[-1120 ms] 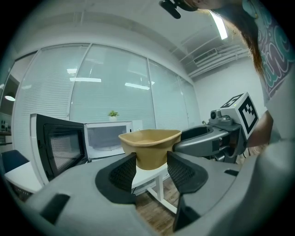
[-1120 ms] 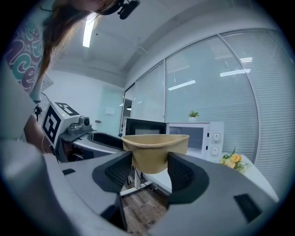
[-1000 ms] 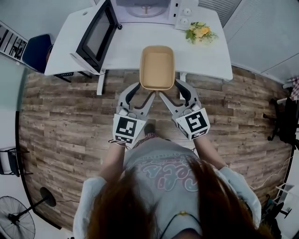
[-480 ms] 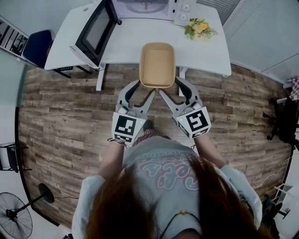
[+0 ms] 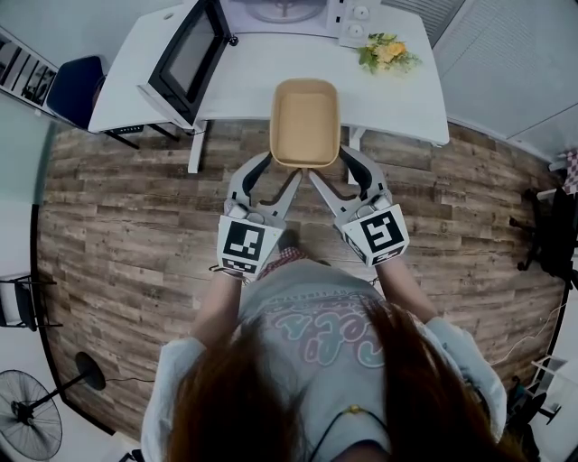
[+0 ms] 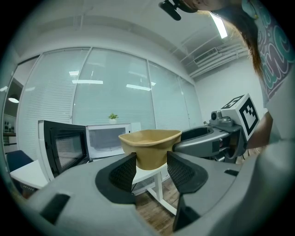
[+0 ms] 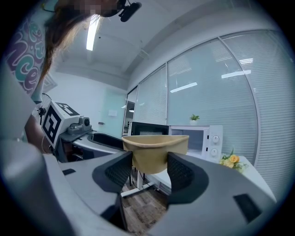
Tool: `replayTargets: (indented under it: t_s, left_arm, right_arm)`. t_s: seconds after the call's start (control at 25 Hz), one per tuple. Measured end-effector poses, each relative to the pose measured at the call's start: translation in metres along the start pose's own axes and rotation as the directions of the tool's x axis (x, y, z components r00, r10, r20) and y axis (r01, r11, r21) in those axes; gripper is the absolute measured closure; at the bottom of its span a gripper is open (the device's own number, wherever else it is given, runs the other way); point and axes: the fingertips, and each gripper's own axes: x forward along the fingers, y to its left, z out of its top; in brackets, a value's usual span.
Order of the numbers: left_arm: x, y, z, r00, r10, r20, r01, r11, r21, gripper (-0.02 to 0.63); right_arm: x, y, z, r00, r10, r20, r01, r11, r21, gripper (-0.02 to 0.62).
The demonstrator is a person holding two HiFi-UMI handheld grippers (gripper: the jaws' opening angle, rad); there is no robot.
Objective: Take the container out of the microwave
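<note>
- While it hangs over the near edge of the white table (image 5: 397, 108), the tan rounded-rectangular container (image 5: 305, 122) is pinched at its near corners by the left gripper (image 5: 283, 171) and right gripper (image 5: 329, 170).
- The open white microwave (image 5: 271, 13) is cropped at the top.

Both forearms reach out from the torso toward 12 o'clock. I note the left forearm (image 5: 219, 302) and right forearm (image 5: 408, 291) are bare below pushed-up sleeves.

The left gripper (image 5: 280, 176) angles toward 1 o'clock and the right gripper (image 5: 332, 171) toward 11 o'clock, so they converge. Both are roughly level, marker cubes facing up.

In each gripper view I see the pads partly apart and clamped on the container (image 5: 305, 122). It is held at its near corners, left at 7 o'clock and right at 5 o'clock.
</note>
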Motion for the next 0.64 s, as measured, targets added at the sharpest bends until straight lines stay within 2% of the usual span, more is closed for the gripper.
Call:
replayTargets:
  t_s: [0.64]
  left_arm:
    - [-0.0006,0.0093,-0.0023,1.0,0.005,-0.002,-0.005,1.0,-0.001,0.397]
  right_arm:
    - [0.0091,0.0024,0.0008,1.0,-0.004,-0.004,0.004,1.0,-0.007,0.354]
